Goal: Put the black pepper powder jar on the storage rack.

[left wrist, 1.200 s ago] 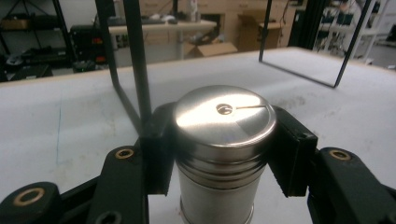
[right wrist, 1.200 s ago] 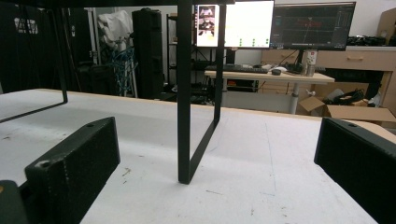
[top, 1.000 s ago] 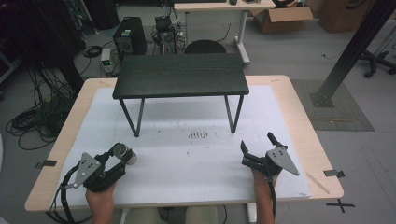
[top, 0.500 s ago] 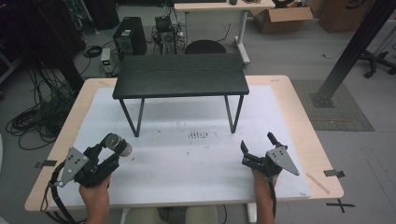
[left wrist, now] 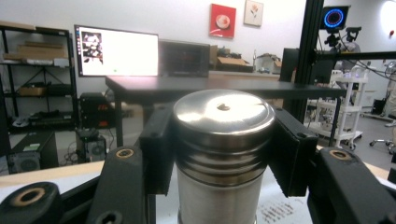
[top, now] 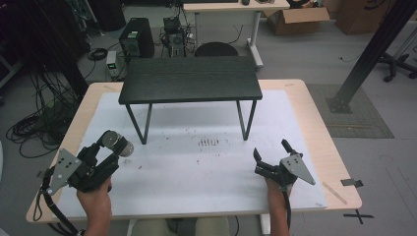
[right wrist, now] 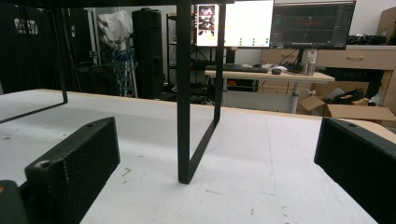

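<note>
Currently: cylinder held, placement pending

One shiny ribbed steel cylinder (left wrist: 223, 140) is pinched upright by the left tongs (top: 110, 152) at the white tabletop (top: 196, 172)'s near-left. Right tongs (top: 270, 157) are spread, empty. One black low metal-legged stand (top: 190, 84) is counted. Probably a set-down spot is needed next.

Two black textured tongs (right wrist: 219, 186) stand wide apart at the lower left and right corners above the white-covered desk (right wrist: 261, 154), with a thin black metal stand leg (right wrist: 184, 93) upright at centre and lit monitors (right wrist: 233, 23) along the top.
</note>
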The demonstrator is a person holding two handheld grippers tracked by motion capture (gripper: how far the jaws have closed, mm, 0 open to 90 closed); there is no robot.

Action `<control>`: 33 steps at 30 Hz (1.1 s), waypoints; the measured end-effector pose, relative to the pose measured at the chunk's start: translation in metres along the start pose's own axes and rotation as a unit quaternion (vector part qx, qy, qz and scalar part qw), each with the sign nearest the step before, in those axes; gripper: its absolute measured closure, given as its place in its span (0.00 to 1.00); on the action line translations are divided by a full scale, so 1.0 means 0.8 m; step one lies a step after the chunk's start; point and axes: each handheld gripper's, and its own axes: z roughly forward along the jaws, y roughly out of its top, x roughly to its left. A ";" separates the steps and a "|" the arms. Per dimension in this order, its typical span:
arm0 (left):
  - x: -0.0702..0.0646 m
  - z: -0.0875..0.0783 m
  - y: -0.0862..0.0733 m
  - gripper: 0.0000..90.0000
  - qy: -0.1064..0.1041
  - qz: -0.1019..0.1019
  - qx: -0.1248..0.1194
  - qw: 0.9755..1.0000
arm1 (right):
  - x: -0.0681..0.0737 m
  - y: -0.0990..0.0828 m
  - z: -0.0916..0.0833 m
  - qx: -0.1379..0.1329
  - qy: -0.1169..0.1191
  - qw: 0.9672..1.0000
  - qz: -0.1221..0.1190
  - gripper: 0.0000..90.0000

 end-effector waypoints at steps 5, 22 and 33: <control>-0.002 0.003 0.010 0.55 -0.002 0.003 -0.008 1.000 | 0.000 0.000 0.000 -0.001 0.000 1.000 0.000 0.00; -0.009 0.020 0.048 0.55 -0.015 0.012 -0.035 0.999 | 0.000 0.000 0.000 -0.001 0.000 1.000 0.000 0.00; -0.011 0.036 0.064 0.55 -0.018 0.015 -0.042 0.999 | 0.000 0.000 0.000 0.000 0.000 1.000 0.001 0.00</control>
